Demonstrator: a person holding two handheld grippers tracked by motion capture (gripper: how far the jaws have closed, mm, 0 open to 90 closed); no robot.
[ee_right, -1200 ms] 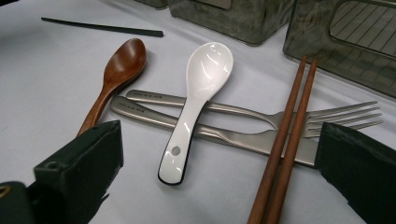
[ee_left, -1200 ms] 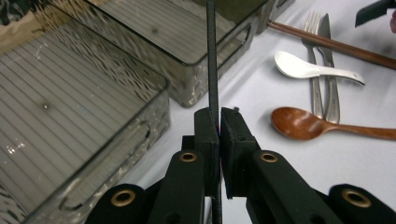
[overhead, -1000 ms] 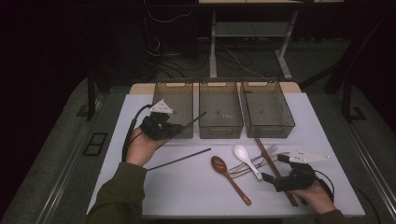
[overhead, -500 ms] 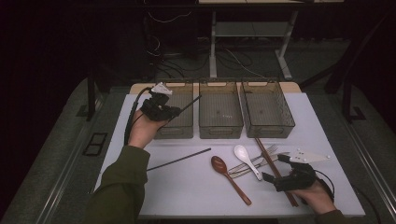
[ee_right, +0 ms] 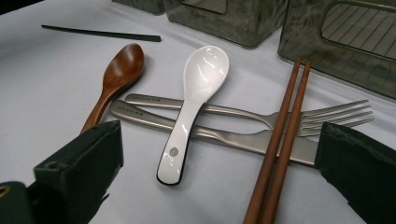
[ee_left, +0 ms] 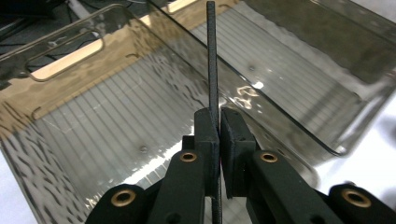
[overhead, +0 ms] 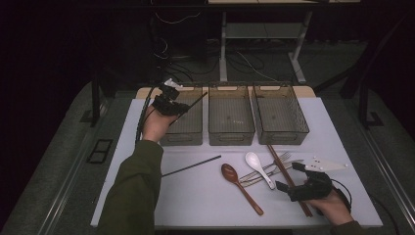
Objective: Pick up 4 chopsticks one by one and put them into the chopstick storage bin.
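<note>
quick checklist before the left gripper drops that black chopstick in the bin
1. Grip: left gripper shut on black chopstick: ok.
2. Position: chopstick over the left bin: ok.
3. Bin free of other things: ok.
4. Chopstick lined up along the bin: not ok, it crosses toward the middle bin.
5. Second black chopstick on the table, free to pick: ok.
6. Right gripper open, apart from the left bin: ok.

The left gripper (overhead: 177, 108) carries its black chopstick (overhead: 195, 102) forward from the counter (overhead: 147, 147), now up over the leftmost bin (overhead: 183, 136).
</note>
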